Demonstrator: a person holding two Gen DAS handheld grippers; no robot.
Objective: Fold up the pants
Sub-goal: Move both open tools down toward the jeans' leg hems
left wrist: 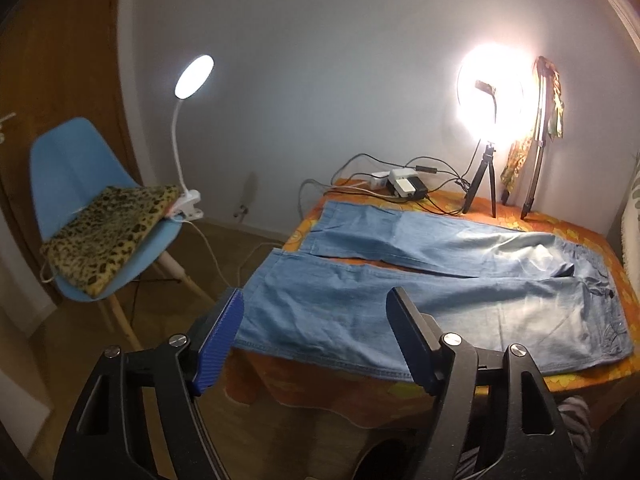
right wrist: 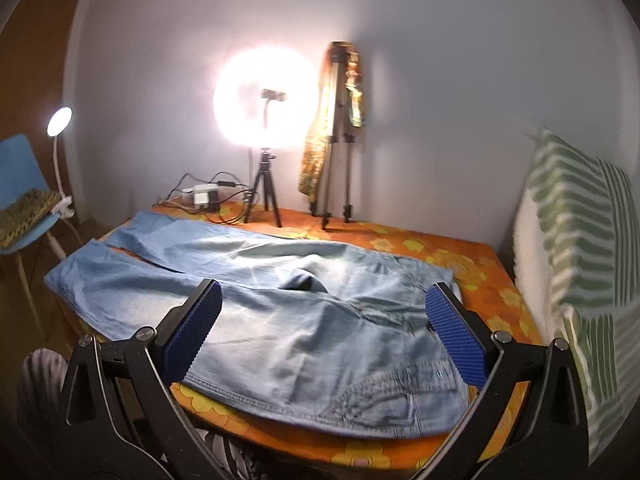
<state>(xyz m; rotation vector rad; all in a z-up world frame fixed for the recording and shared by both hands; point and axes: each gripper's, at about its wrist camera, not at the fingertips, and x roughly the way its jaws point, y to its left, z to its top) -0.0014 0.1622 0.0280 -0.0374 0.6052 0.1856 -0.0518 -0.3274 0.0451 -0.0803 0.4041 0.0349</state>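
Observation:
Light blue jeans [left wrist: 440, 292] lie flat on a table under an orange flowered cloth [left wrist: 592, 240], legs to the left and waist to the right. In the left wrist view my left gripper [left wrist: 316, 300] hangs open above the hem end of the near leg, at the table's left edge, with nothing pressed between its blue pads. In the right wrist view the jeans [right wrist: 300, 340] fill the tabletop [right wrist: 480, 272]. My right gripper [right wrist: 325, 292] stands open over the seat and waistband end, clear of the denim.
A lit ring light on a small tripod [right wrist: 264, 104], a taller tripod draped with cloth [right wrist: 340, 140] and a power strip with cables [right wrist: 204, 196] stand at the back. A blue chair [left wrist: 68, 168] with a leopard cushion and a clip lamp [left wrist: 194, 76] is left. A green striped cushion [right wrist: 580, 240] is right.

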